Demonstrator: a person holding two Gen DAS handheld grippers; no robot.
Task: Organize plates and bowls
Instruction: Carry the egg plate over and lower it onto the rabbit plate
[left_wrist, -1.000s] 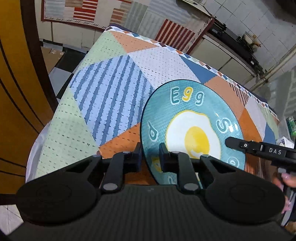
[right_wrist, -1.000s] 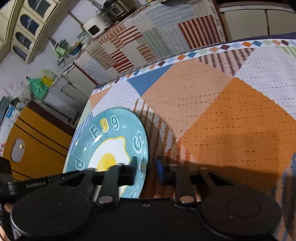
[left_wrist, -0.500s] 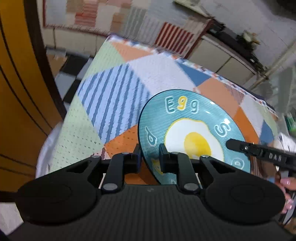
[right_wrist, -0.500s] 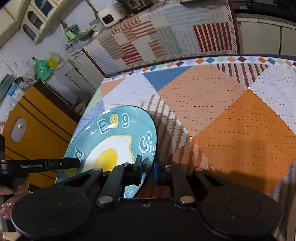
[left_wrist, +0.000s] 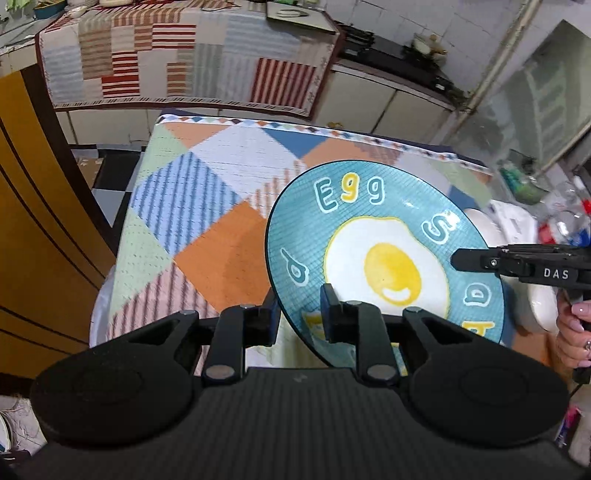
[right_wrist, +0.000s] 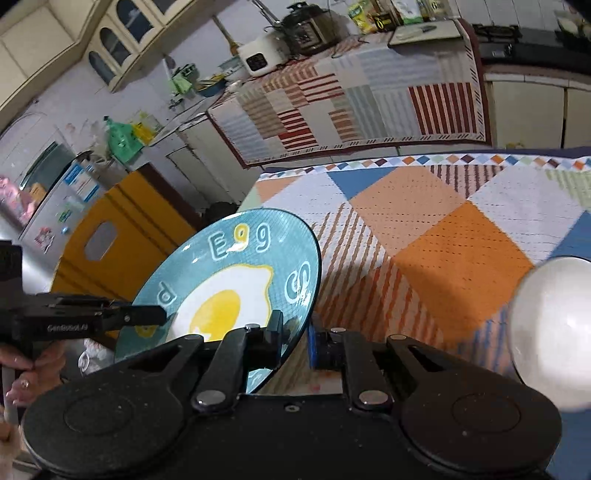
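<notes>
A teal plate (left_wrist: 384, 236) with a fried egg and the word "Egg" painted on it hangs tilted above the patchwork tablecloth (left_wrist: 207, 206). My left gripper (left_wrist: 299, 312) grips its near left rim; the jaws are easing open slightly with the rim still pinched between the pads. The right gripper's black fingers (left_wrist: 458, 258) reach onto the opposite rim. In the right wrist view the plate (right_wrist: 236, 266) has its right rim clamped in my right gripper (right_wrist: 295, 332), and the left gripper (right_wrist: 162, 315) comes in from the left.
A white bowl (right_wrist: 554, 332) stands on the table (right_wrist: 443, 240) at the right; more white dishes (left_wrist: 543, 306) lie behind the plate. A yellow cabinet (left_wrist: 37, 240) flanks the table's left side. A person's hand (left_wrist: 576, 325) holds the right gripper. A cloth-covered counter runs behind.
Both grippers have risen with the plate between them, and the table now lies farther below. The white bowl has come into the right wrist view.
</notes>
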